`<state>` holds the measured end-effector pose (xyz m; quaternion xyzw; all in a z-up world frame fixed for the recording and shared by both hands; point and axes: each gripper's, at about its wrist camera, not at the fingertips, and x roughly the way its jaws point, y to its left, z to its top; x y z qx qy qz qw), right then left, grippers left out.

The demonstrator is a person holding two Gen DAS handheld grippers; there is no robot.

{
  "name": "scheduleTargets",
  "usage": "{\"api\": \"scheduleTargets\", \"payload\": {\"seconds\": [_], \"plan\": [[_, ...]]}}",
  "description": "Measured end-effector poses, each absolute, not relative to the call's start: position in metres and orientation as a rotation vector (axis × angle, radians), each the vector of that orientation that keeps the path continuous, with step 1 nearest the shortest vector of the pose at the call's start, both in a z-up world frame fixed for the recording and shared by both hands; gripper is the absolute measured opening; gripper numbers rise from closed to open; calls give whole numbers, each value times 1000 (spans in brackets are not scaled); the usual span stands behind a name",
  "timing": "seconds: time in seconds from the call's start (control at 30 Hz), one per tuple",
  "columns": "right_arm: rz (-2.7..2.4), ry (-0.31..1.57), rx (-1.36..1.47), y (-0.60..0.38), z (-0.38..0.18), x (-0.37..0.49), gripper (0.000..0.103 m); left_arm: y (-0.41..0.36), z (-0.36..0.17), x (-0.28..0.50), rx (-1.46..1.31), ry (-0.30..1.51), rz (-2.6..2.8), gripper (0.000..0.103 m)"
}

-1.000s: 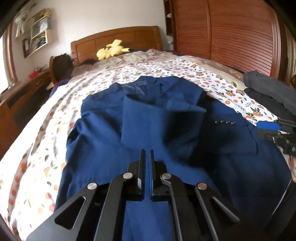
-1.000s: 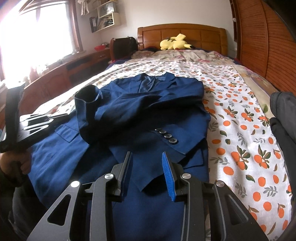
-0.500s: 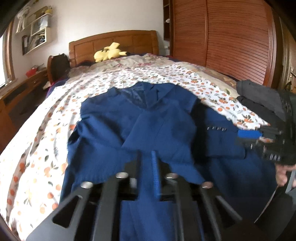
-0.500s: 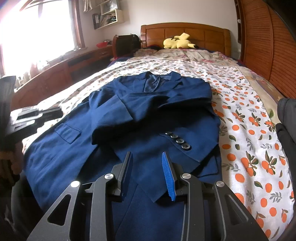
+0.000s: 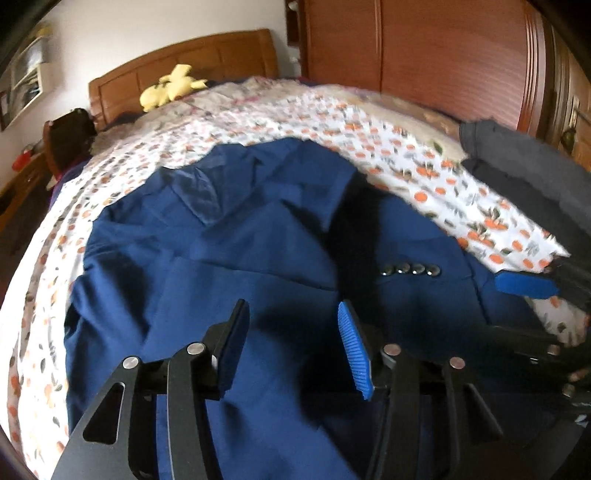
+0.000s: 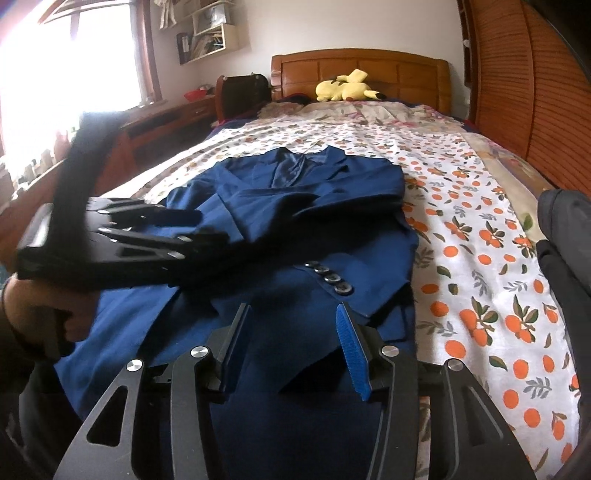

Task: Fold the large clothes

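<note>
Left wrist view
- jacket (image 5: pixel 229 280): blue, spread front-up on the bed (image 5: pixel 280 110), collar toward the headboard (image 5: pixel 184 55); laid flat likely so it can be folded in place.
- sleeves: both crossed over the jacket's chest; a judgement, the sleeve step looks done and the hem is yet to be brought up.
- buttons (image 5: pixel 412 268): four in a row on the cuff, at the jacket's right side.
- left claw (image 5: pixel 291 339): fingers spread wide, nothing between them, hovering over the jacket's lower half.
- right claw (image 5: pixel 524 286): seen side-on at the jacket's right edge, one blue pad showing; its opening does not read from here.
- dark clothes (image 5: pixel 524 162): heaped to the right of the jacket, apart from it.
- writing: none legible; picture is blurred.

Right wrist view
- right claw (image 6: pixel 291 332): fingers spread, empty, over the jacket's (image 6: pixel 295 206) hem end, near the buttoned cuff (image 6: pixel 328 277).
- left claw (image 6: pixel 207 236): held low above the jacket's left half, gripped by a hand (image 6: pixel 55 310); tips lost against its own shadow.
- why both sit low at the hem: a judgement, placed to take the bottom edge at two points and carry it toward the collar.
- plush (image 6: pixel 347 88): yellow, at the headboard, well beyond the jacket.
- shelf (image 6: pixel 207 29): on the wall left of the headboard; contents too small to read.
- labels: none visible on the jacket or lining.
</note>
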<state>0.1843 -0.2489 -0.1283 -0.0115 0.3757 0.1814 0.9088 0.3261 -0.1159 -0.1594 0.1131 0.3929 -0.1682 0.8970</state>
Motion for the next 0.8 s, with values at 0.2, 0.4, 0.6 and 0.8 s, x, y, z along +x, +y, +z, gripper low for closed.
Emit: {"api": "scheduleTargets", "payload": {"seconds": [0.2,0.4,0.6,0.8], "plan": [[366,771,-14,-258,-127,182,45,-138,-177,339,365,841,-302,46],[372,768,-17,-259,-127,182,45,-115,-156,312,342,744,-278,5],[375,771,-28,-253,-128,182,45,-79,-130,271,266,663,-247,4],[376,781,-42,-243,-131,183,45,-43,-130,239,206,668,-226,4]]}}
